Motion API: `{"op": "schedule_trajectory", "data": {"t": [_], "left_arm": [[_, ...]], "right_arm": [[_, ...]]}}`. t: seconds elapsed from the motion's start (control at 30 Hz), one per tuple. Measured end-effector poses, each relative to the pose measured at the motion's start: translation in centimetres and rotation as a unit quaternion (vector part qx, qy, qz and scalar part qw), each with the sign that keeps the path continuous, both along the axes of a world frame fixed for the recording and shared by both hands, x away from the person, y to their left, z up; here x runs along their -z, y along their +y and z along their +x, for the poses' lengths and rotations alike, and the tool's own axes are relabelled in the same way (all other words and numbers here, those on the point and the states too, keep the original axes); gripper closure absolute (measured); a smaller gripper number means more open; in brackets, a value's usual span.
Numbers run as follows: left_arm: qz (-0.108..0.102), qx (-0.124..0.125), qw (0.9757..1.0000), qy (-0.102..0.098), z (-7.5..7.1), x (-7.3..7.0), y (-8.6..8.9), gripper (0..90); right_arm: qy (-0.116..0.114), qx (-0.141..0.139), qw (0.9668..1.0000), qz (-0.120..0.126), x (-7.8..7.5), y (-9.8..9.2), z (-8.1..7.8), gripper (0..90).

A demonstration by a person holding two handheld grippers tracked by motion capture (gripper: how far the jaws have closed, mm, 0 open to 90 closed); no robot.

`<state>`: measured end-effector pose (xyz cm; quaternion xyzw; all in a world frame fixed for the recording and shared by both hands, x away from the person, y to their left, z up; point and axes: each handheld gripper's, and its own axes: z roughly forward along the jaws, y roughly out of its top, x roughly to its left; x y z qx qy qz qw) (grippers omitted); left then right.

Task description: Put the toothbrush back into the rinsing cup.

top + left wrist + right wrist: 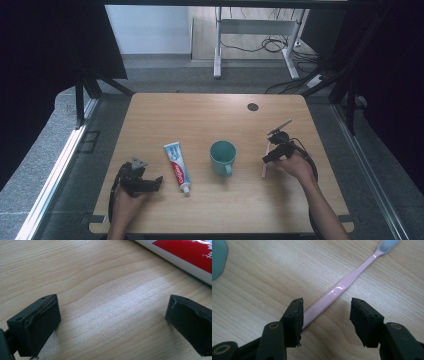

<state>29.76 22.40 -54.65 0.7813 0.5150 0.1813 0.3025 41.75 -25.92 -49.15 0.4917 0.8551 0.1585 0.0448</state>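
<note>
Pink toothbrush (337,288) flat on table (200,120), right of centre in high view, beside cup (222,156). Right gripper (325,315) jaws apart, straddling handle, no clamp. Left gripper (112,322) jaws wide, empty. Toothbrush likely light, stiff, slick, low-lying; best grip mid-handle, across narrow width.

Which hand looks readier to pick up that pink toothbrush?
The right. Its right gripper already straddles the pink toothbrush, jaws apart. The left gripper rests open beside the toothpaste tube, beyond the teal mug.
</note>
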Motion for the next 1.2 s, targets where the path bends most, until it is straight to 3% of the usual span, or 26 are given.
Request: {"op": "schedule_trajectory", "data": {"t": [0.6, 1.2], "left_arm": [[0.000, 0.000, 1.0000, 0.000, 0.0, 0.0, 0.0, 0.0], [0.000, 0.001, 1.0000, 0.000, 0.0, 0.0, 0.0, 0.0]], "right_arm": [[0.019, 0.025, 0.9989, -0.033, 0.9, 1.3, 2.0, 50.1], [0.028, 0.009, 0.9974, -0.066, 1.0, 1.6, 2.3, 63.1]]}}
